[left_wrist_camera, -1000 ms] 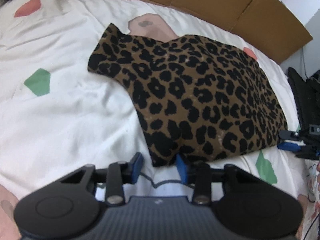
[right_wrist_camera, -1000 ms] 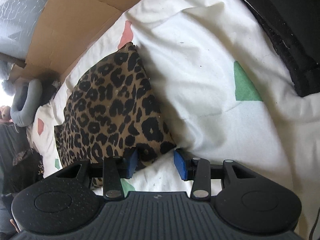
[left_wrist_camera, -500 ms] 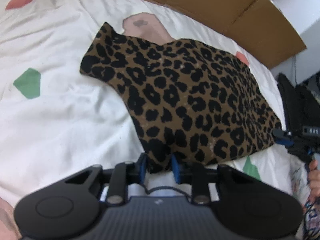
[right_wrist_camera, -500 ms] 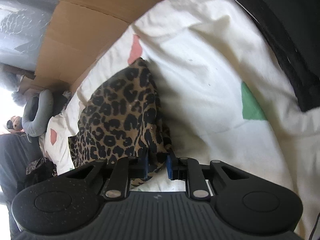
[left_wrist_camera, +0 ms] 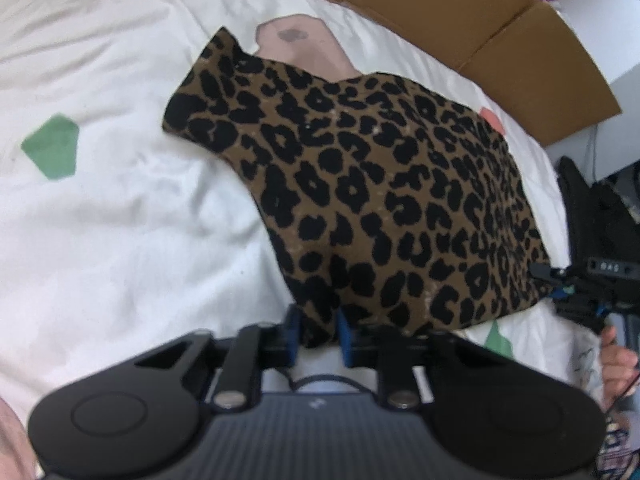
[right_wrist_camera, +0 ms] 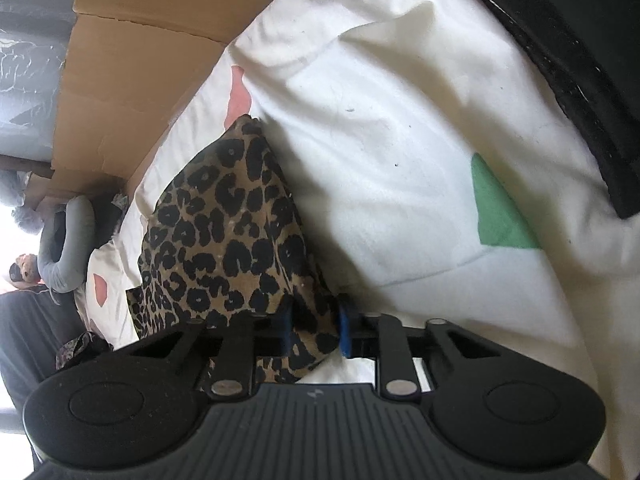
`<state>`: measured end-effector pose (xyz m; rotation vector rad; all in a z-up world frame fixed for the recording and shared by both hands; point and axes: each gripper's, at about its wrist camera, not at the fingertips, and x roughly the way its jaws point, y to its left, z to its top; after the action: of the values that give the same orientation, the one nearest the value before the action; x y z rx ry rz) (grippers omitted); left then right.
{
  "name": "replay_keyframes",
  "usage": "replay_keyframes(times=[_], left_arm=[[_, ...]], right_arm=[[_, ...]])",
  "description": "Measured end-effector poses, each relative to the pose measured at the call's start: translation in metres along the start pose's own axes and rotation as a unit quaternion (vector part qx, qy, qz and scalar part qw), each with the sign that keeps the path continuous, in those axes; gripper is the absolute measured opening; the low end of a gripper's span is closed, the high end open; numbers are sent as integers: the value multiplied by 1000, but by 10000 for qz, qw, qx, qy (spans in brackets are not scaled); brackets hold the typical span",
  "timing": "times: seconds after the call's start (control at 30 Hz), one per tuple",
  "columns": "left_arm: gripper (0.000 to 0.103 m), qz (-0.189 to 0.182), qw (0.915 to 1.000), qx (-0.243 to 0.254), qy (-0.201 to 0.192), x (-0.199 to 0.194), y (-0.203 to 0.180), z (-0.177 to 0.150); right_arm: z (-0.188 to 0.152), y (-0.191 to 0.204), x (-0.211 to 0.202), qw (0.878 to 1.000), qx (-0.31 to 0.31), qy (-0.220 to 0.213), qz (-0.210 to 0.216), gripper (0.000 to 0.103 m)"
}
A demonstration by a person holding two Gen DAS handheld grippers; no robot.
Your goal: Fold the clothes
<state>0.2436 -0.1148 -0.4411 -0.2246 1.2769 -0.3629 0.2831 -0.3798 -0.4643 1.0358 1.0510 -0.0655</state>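
we have the leopard-print garment spread on the white bedsheet, which carries green, pink and coral patches, and we hold it at two of its near corners. our left gripper has its blue pads pressed in narrow on the near corner of the cloth, the fabric bunched between them and raised a little off the sheet. in the left wrist view our right gripper shows at the garment's far right corner, with a hand just below it. from the right wrist view that right gripper is likewise drawn narrow on the leopard-print garment, a fold of it caught between the blue pads and a flap hanging just below them. the cloth rises from the bedsheet like a tent along this edge. brown cardboard stands along the far side of the bed, and a dark bag lies at the sheet's edge beside our right gripper. a grey neck pillow sits well apart at the far left in the right wrist view.
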Motion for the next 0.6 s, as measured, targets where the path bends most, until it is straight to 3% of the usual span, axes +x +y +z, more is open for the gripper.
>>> replay_keyframes(times=[0.13,0.6], left_arm=[[5,95,9999,40,23,-3,-5,1],[3,440,9990,106,25,-47,-24,17]], right_arm=[[0,7,-4,9999,-137,-3,-49,11],[-2,33,-25,9990,-451,7,48,8]])
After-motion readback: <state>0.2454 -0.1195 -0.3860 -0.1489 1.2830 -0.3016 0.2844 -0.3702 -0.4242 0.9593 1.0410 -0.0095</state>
